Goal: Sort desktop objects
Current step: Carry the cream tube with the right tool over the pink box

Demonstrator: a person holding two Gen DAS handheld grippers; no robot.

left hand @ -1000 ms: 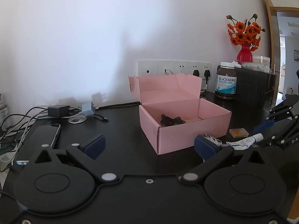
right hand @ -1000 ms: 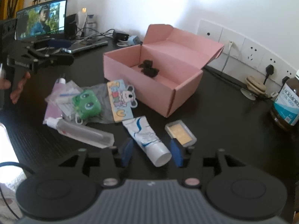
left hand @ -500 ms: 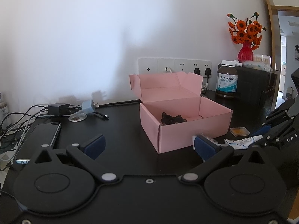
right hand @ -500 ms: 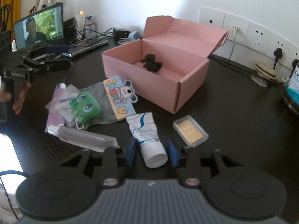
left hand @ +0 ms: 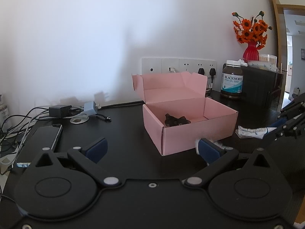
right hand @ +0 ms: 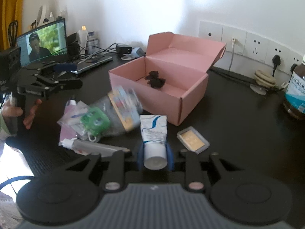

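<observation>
While the left gripper (left hand: 151, 147) is hovering over the black desk (left hand: 122, 133) in the left wrist view, its blue pads are standing wide apart with nothing between them. The pink box (left hand: 190, 131) is sitting open ahead of it, lid flap raised against the wall, with a small dark object (left hand: 176, 121) lying on its floor. A phone (left hand: 42, 143) is lying at the left beside a tangle of cables. A brown supplement bottle (left hand: 232, 80) is standing behind the box to the right. At the right edge the right gripper (left hand: 274, 128) is gripping a white tube (left hand: 251, 131) near the box's right corner.

In the right wrist view, the right gripper (right hand: 155, 155) is closing its jaws on the white tube (right hand: 154, 135), the pads pressing both sides just above the cap end. The tube is lying just in front of the pink box (right hand: 162, 93). A small clear case (right hand: 193, 139) is lying just right of the tube. To the left, a heap is resting on the desk: a green toy (right hand: 94, 121), a blurred card (right hand: 124, 107) and plastic packets. A hand (right hand: 18, 110) is holding the left gripper (right hand: 63, 83) further left, in front of a lit monitor (right hand: 42, 46).
</observation>
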